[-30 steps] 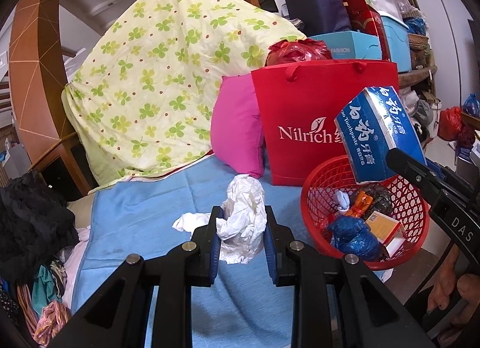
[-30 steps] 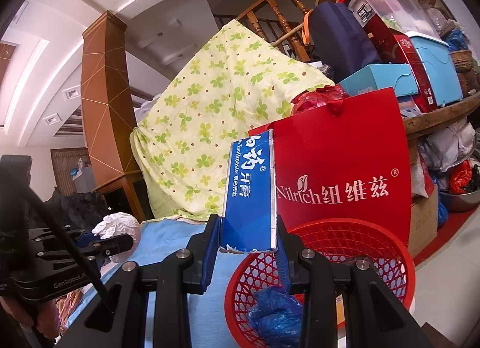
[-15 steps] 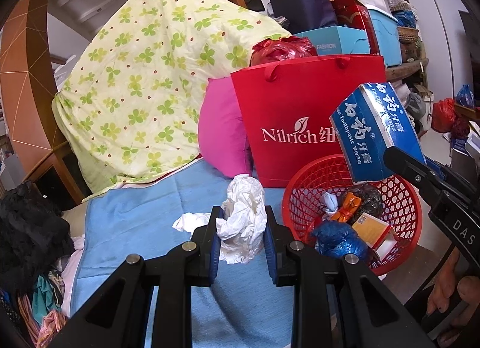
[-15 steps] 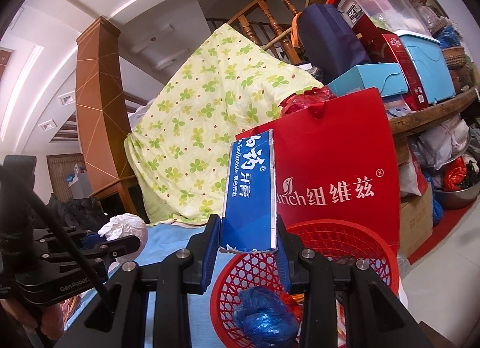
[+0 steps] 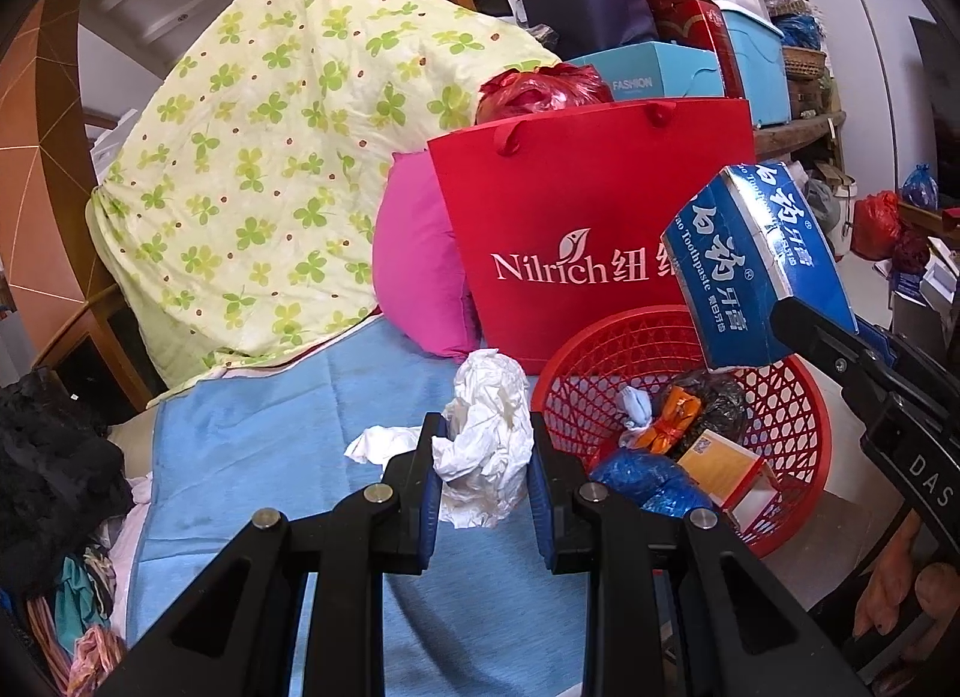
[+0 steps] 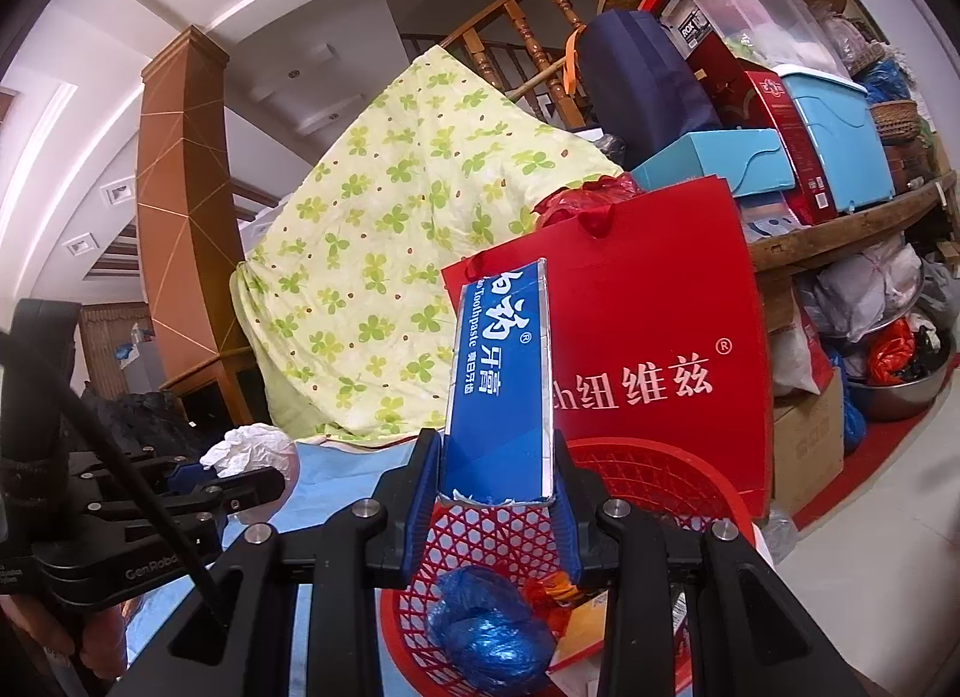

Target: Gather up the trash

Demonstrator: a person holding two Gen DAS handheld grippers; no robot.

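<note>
Trash is going into the red basket (image 5: pixel 798 397). Left gripper (image 5: pixel 483 481) is squeezing a white tissue wad (image 5: pixel 489 439) just beside the basket, ready to carry it over. Right gripper (image 6: pixel 495 511) is pinching a blue toothpaste box (image 6: pixel 501 379) right above the basket, so it can drop in.

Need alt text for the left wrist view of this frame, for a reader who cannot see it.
The left hand-held gripper clamps a crumpled white tissue above a blue cloth. To its right, the right hand-held gripper holds a blue toothpaste box over a red basket of trash, in front of a red paper bag.
</note>
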